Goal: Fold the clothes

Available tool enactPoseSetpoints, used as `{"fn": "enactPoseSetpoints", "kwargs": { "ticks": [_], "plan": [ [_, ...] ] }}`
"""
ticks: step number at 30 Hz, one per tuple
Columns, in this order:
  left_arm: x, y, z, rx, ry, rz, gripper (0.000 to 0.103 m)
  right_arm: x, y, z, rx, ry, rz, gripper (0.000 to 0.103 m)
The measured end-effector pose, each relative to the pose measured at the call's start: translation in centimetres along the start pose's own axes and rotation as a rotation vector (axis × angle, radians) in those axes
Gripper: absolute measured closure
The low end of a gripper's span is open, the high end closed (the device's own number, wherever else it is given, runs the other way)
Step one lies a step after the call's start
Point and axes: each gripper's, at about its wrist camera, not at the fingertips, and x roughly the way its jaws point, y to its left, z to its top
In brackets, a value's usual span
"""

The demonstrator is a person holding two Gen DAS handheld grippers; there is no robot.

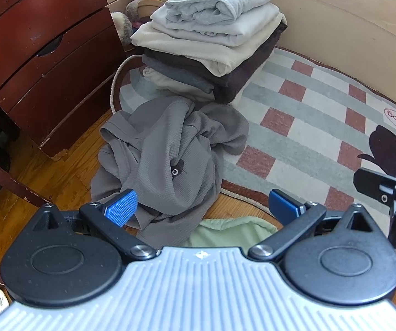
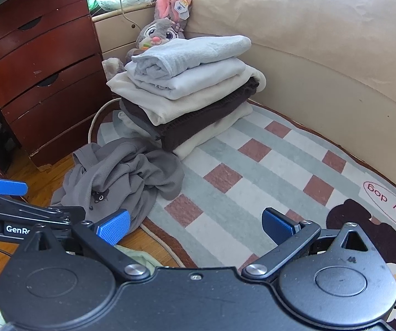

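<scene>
— On the floor, what does the grey shirt look like?
— Crumpled in a heap, waffle-knit, a small black cat face on it, lying half on the checked rug and half on the wood floor, just in front of the stack of folded clothes.
— And the grippers?
— The left gripper hovers above the shirt's near edge, jaws spread wide, holding nothing. The right gripper is likewise spread and empty, over the rug, the shirt lying to its left.
</scene>
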Motion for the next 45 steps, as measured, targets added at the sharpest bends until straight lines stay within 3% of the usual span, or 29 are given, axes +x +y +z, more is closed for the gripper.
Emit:
{"fn": "enactPoseSetpoints", "kwargs": {
  "ticks": [20, 24, 27, 29, 31, 32, 33, 34, 36, 38, 39, 40, 43, 45],
  "plan": [
    [1.9, 1.0, -0.1, -0.017, 0.041, -0.004, 0.000, 1.0, 0.3, 0.2, -0.005, 0.021, -0.003, 0.000],
    [3.3, 3.0, -0.2, -0.045, 0.039, 0.008, 0.000, 4.1, -0.1, -1.1, -0.031, -0.052, 0.070, 0.001],
    [5.0, 5.5, -0.7, -0.051, 0.021, 0.080, 0.001, 8.5, 0.0, -1.9, -0.005, -0.019, 0.145, 0.009],
    [6.4, 8.1, -1.0, -0.110, 0.029, 0.088, 0.003, 11.0, -0.1, -1.8, 0.014, 0.021, 0.238, 0.012],
    [7.9, 10.9, -1.2, -0.181, 0.041, 0.087, 0.009, 13.0, 0.2, -1.2, 0.010, 0.039, 0.287, 0.021],
    [8.6, 12.2, -1.2, -0.222, 0.055, 0.080, 0.025, 13.8, 0.3, -0.8, 0.008, 0.041, 0.305, 0.029],
    [9.4, 13.2, -1.1, -0.251, 0.073, 0.072, 0.040, 14.6, 0.4, -0.4, 0.005, 0.042, 0.322, 0.043],
    [10.3, 14.0, -1.1, -0.275, 0.091, 0.064, 0.042, 15.5, 0.6, 0.3, 0.012, 0.050, 0.336, 0.044],
    [11.6, 15.0, -1.0, -0.303, 0.107, 0.044, 0.048, 17.2, 0.7, 1.4, 0.039, 0.050, 0.399, 0.044],
    [12.6, 15.5, -0.7, -0.320, 0.100, 0.017, 0.052, 19.1, 1.0, 2.3, 0.079, 0.073, 0.408, 0.037],
    [12.9, 15.5, -0.6, -0.328, 0.089, 0.000, 0.052, 20.1, 1.2, 2.7, 0.099, 0.085, 0.412, 0.024],
    [13.4, 15.6, -0.5, -0.353, 0.087, -0.030, 0.052, 21.2, 1.2, 2.7, 0.139, 0.110, 0.419, 0.018],
    [15.3, 16.5, -0.3, -0.450, 0.093, -0.139, 0.053, 24.8, 1.4, 2.2, 0.272, 0.192, 0.458, 0.016],
    [16.6, 17.0, -0.3, -0.519, 0.100, -0.171, 0.052, 27.4, 1.8, 1.4, 0.372, 0.251, 0.478, 0.016]
  ]
}}
